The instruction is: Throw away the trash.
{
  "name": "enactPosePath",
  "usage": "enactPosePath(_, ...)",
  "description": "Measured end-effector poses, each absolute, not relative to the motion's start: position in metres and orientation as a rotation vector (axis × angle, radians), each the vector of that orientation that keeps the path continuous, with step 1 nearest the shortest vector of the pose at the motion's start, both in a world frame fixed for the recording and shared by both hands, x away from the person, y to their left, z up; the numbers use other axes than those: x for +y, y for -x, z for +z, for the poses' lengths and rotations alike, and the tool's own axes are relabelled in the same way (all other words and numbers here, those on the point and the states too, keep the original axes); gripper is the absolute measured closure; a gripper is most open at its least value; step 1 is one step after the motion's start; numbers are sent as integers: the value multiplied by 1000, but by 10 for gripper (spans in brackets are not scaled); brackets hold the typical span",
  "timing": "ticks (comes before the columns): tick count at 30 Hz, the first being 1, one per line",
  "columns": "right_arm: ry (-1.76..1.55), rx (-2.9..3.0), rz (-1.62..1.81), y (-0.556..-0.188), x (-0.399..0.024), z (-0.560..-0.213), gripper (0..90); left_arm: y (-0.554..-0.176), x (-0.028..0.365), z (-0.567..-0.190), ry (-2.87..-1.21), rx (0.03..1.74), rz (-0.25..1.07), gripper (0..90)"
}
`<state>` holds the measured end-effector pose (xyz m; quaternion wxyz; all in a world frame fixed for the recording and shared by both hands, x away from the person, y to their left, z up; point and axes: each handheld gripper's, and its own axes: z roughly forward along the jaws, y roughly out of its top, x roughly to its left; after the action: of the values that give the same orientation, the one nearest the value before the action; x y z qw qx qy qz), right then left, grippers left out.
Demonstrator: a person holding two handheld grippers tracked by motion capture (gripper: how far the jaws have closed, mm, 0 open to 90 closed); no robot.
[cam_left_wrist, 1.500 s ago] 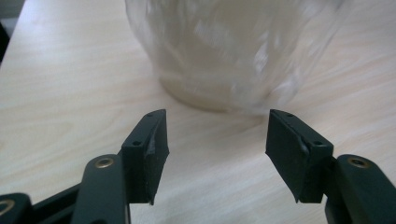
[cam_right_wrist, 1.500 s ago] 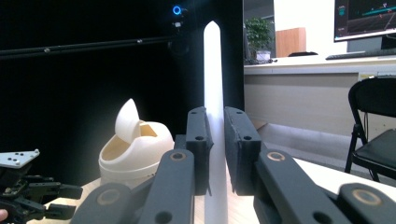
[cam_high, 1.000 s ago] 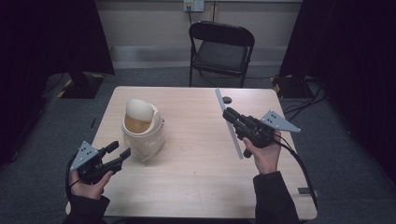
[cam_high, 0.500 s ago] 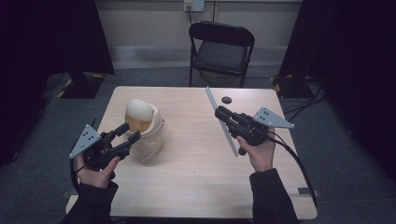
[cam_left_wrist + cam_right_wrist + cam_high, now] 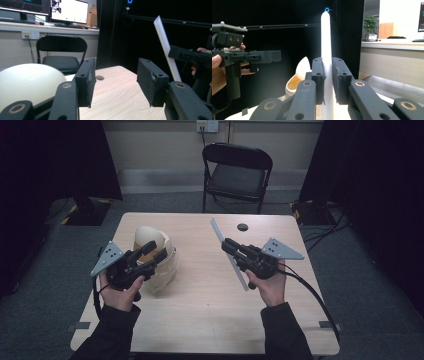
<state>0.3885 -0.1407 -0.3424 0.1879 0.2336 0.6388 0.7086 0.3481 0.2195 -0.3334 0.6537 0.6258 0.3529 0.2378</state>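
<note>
One white strip [image 5: 227, 251], one cream jug [image 5: 156, 254], one table [image 5: 210, 320].

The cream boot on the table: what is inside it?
The boot shows a tan lining at its open top; nothing else shows in the part on view. Deeper down is hidden by its walls and partly by the left gripper, whose jaws have just been closing on nothing.

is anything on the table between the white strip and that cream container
Nothing visible. The right hand-held gripper holds the white strip above bare table; the cream container sits apart to its left, with the left hand-held gripper at its near side.
</note>
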Motion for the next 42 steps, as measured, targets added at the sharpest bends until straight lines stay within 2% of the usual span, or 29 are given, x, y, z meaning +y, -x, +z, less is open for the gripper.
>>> enactPosePath(17,-643,1844,2001,-387,-125,-356,815,-365,179,-318,-1411,741,478,519)
enactPosePath(38,-612,1883,1997,-384,-119,-362,815,-379,135,-319,-1426,720,383,527)
enactPosePath(42,-608,1884,2004,-383,-118,-363,815,-381,131,-320,-1423,730,359,565)
